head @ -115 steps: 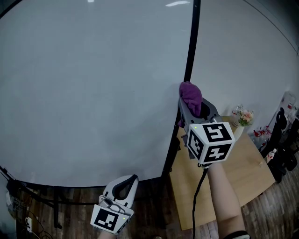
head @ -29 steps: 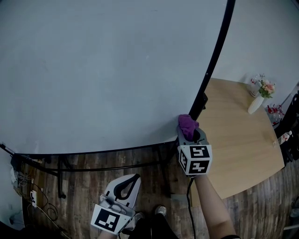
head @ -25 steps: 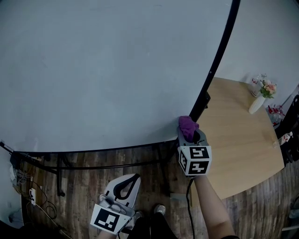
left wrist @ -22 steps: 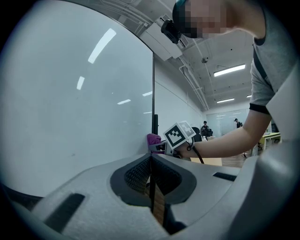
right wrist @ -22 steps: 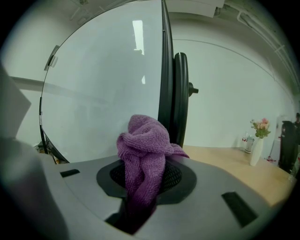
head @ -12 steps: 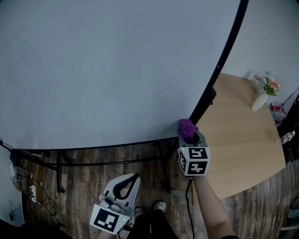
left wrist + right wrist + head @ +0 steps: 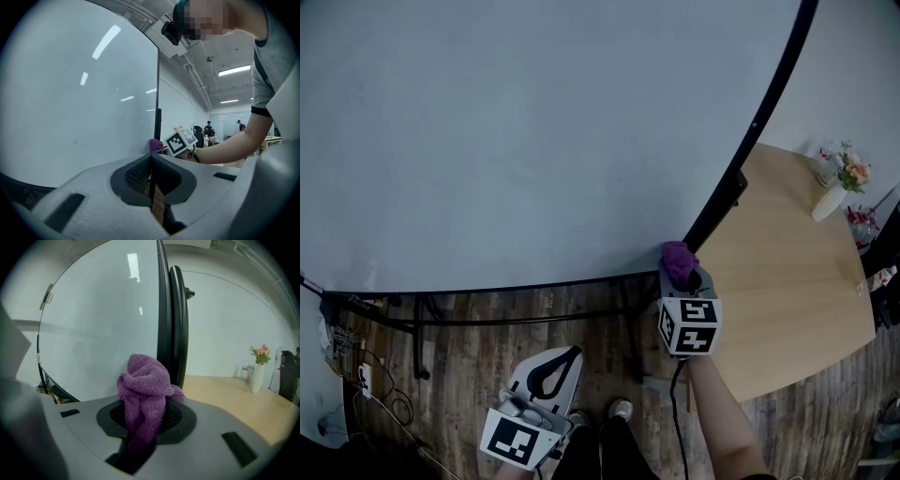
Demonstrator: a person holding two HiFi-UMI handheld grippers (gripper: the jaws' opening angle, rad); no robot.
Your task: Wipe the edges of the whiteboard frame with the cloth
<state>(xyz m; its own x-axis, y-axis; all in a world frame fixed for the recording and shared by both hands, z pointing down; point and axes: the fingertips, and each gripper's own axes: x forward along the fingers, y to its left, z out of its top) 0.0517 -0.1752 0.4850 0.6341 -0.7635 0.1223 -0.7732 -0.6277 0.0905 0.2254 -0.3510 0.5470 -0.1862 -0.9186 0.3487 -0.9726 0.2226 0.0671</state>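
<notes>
Head view steeply down; both gripper views close, facing shared whiteboard [image 7: 534, 131].

The cloth [image 7: 143, 383] is recorded as looped terry, rough-piled. The whiteboard [image 7: 98, 338] face is noted smooth, glossy, lights reflected; frame [image 7: 162, 310] black, slight sheen. Table [image 7: 787, 272]: matt pale wood grain.

Left gripper [image 7: 151, 161] jaws together, empty; whiteboard [image 7: 70, 103] ahead.

Dark wood-plank floor [image 7: 469, 375], pale wooden table [image 7: 787, 281] with flower vase [image 7: 827, 202], white wall [image 7: 862, 75].
</notes>
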